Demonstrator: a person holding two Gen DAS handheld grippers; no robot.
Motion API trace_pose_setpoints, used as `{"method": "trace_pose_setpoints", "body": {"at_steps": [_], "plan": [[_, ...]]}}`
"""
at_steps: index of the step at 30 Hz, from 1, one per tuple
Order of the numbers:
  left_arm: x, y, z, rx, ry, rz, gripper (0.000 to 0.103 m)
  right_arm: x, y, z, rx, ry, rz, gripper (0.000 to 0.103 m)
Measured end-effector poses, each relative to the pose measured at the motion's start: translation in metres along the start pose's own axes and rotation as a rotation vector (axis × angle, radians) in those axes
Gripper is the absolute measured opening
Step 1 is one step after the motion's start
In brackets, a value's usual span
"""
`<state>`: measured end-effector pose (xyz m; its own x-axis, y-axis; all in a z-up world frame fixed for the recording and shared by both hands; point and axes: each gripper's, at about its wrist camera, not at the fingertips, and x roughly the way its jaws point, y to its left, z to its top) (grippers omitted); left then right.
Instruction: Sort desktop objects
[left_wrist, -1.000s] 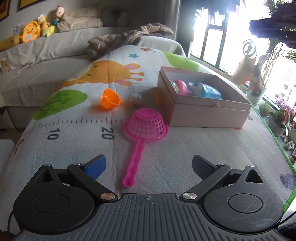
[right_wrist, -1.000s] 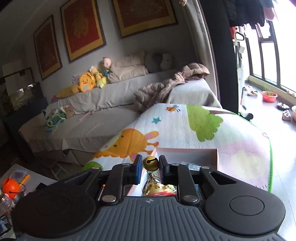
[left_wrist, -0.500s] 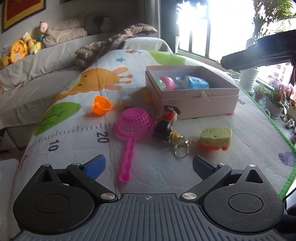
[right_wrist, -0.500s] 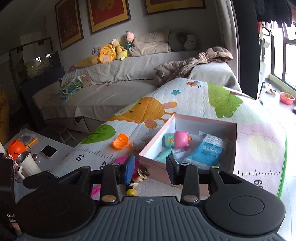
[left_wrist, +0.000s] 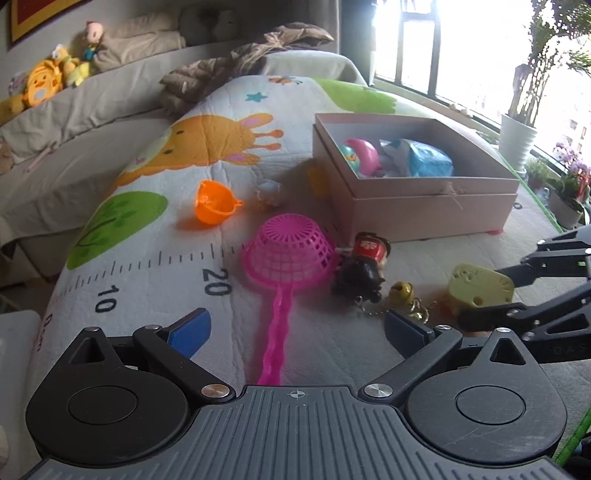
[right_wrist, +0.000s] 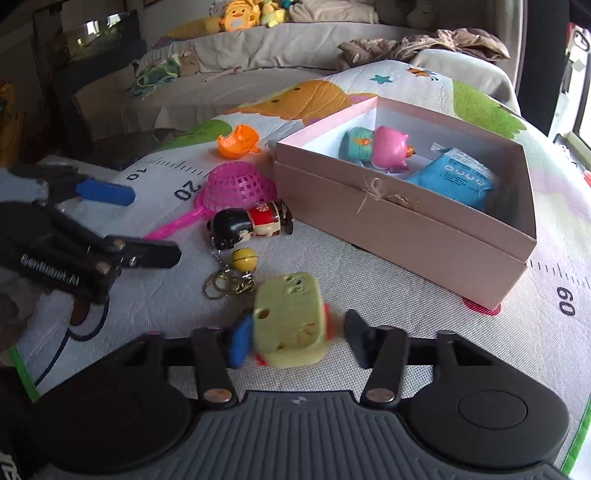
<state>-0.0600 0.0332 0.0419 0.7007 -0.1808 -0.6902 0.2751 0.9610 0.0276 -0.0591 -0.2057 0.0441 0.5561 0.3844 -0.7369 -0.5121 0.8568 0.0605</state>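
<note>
While fingers (right_wrist: 239, 345) gape, right gripper (right_wrist: 291, 343) brackets cheese toy (right_wrist: 288, 319), w/o clamping

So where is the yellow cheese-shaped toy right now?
The yellow cheese-shaped toy lies on the printed mat between the open fingers of the right gripper, beside the keychain doll's gold bell and in front of the pink cardboard box.

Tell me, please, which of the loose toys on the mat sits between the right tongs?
The yellow cheese-shaped toy. It sits between the open right tongs; the doll keychain, pink strainer and orange cup lie farther off.
</note>
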Motion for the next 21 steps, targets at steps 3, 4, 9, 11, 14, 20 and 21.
{"method": "trace_pose_setpoints", "body": {"at_steps": [3, 4, 9, 11, 14, 20, 21], "plan": [[0.0, 0.004, 0.002, -0.006, -0.002, -0.004, 0.103, -0.026, -0.013, -0.004, 0.059, -0.024, 0.051, 0.041], [0.001, 0.003, 0.002, -0.004, 0.002, -0.006, 0.103, -0.035, -0.018, -0.005, 0.079, -0.034, 0.06, 0.042], [0.013, -0.012, 0.005, 0.049, 0.027, -0.033, 0.103, -0.037, -0.028, -0.025, 0.08, 0.032, -0.044, 0.043], [0.015, -0.019, 0.006, 0.082, 0.021, -0.034, 0.103, -0.038, -0.03, -0.029, 0.091, 0.03, -0.039, 0.046], [0.018, -0.027, 0.008, 0.119, 0.022, -0.029, 0.103, -0.047, -0.033, -0.025, 0.091, -0.018, -0.027, 0.049], [0.027, -0.02, 0.016, 0.077, 0.045, -0.003, 0.103, -0.051, -0.026, -0.007, 0.041, -0.081, 0.007, 0.047], [0.028, -0.018, 0.017, 0.062, 0.048, -0.002, 0.103, -0.046, -0.02, -0.005, 0.023, -0.075, 0.023, 0.043]]}}
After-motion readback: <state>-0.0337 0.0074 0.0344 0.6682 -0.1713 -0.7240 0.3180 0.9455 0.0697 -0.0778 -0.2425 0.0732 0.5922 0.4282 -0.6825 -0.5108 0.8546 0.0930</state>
